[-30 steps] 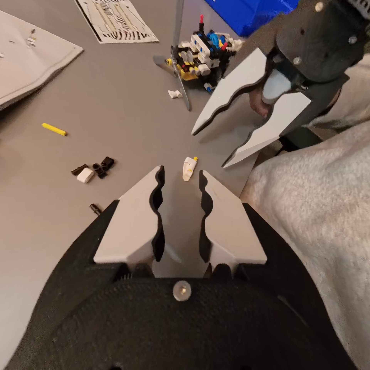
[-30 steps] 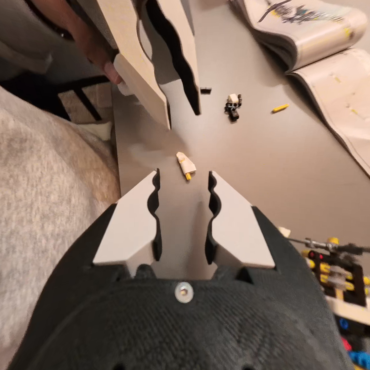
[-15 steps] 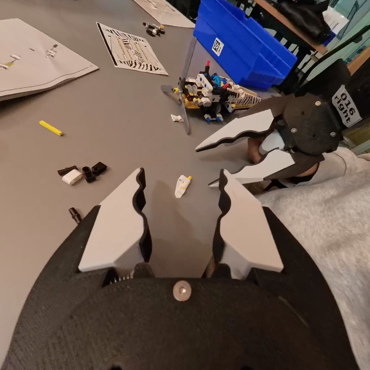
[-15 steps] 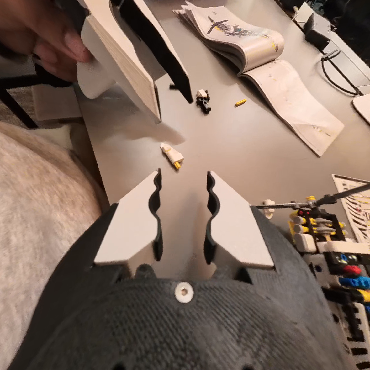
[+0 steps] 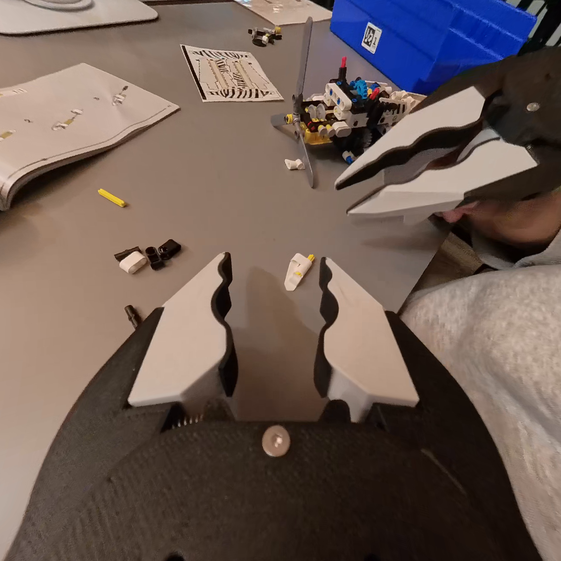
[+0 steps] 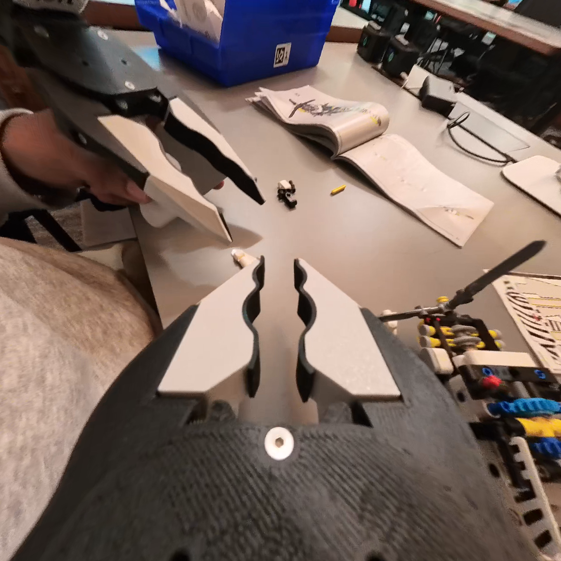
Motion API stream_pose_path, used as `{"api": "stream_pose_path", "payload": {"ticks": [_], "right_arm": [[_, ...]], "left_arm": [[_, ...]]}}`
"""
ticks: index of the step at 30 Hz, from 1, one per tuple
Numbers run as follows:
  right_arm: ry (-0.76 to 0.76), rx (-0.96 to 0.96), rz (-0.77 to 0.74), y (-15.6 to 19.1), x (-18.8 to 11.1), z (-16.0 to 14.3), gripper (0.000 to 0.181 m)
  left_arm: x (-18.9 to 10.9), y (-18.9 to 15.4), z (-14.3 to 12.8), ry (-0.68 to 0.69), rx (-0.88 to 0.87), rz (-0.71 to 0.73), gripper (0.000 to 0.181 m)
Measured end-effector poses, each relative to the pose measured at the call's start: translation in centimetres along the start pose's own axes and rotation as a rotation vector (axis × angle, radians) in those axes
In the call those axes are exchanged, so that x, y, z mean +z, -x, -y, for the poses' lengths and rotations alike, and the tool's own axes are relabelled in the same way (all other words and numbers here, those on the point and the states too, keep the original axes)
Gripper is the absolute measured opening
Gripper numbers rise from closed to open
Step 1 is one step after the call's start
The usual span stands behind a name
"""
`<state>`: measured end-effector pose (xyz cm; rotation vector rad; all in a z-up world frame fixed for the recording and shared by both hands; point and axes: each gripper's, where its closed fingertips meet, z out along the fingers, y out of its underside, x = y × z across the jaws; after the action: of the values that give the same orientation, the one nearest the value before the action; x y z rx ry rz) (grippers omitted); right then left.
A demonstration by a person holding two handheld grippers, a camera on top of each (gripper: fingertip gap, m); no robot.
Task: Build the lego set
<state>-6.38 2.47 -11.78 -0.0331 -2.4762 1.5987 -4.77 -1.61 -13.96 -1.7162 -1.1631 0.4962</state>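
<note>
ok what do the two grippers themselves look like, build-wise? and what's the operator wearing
Both match: the left gripper and right gripper have a black, ribbed printed body with a silver screw at its centre. Two pale grey wedge-shaped fingers taper to points, with wavy black inner faces. Small screws dot the left gripper's black side plate in the right wrist view. No cables visible. The operator wears a light grey fleecy sleeve.

The smooth, matt grey desk (image 5: 212,188) carries a glossy blue plastic bin (image 5: 425,42) at the far right. Paper instruction booklets (image 6: 379,145) show a slight sheen. The small white-and-yellow plastic brick piece (image 5: 297,270) looks smooth. A grey fleece sleeve (image 5: 485,349) near right looks soft and nubbly. The black gripper bodies have a ribbed, printed texture; their pale jaws look matt.
</note>
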Motion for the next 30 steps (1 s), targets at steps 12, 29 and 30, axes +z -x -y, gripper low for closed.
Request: {"api": "stream_pose_path", "payload": {"ticks": [12,29,30], "right_arm": [[-0.246,-0.324,-0.234,-1.1,-1.0,3.2,0.0],[-0.401,-0.438,-0.385,-1.5,-2.7,4.5,0.0],[-0.4,-0.439,-0.384,-1.5,-2.6,4.5,0.0]], "left_arm": [[-0.3,0.4,0.4,-0.043,-0.073,-0.025,0.051],[0.0,0.3,0.0,-0.024,-0.039,0.002,0.042],[0.0,0.3,0.0,-0.023,-0.045,-0.003,0.042]]}}
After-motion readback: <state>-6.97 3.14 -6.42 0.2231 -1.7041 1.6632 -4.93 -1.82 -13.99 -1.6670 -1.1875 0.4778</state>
